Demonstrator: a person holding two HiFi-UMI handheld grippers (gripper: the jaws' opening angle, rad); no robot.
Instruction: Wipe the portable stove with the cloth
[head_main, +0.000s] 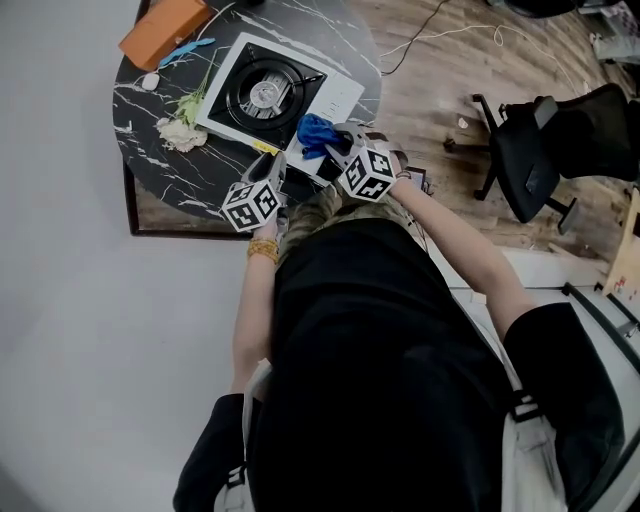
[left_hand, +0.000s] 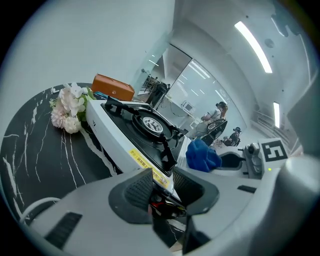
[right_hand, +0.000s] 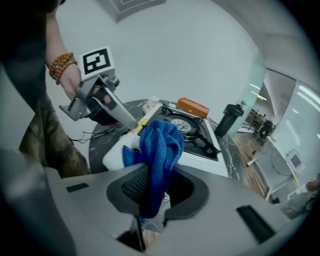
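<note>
The portable stove (head_main: 265, 90), white with a black burner top, stands on a round black marble table (head_main: 150, 150). My left gripper (head_main: 268, 170) is at the stove's near corner. In the left gripper view, that corner of the stove (left_hand: 145, 125), with its yellow label, fills the gap between the jaws of my left gripper (left_hand: 162, 176), which are shut on it. My right gripper (head_main: 335, 140) holds a bunched blue cloth (head_main: 313, 133) over the stove's near right edge. In the right gripper view the cloth (right_hand: 160, 145) stands up out of my shut right gripper (right_hand: 159, 172), in front of the stove (right_hand: 195, 132).
An orange box (head_main: 163, 28) lies at the table's far edge, and white flowers (head_main: 180, 130) lie left of the stove. A dark bottle (right_hand: 227, 120) stands beyond the stove. A black office chair (head_main: 545, 150) is on the wooden floor to the right.
</note>
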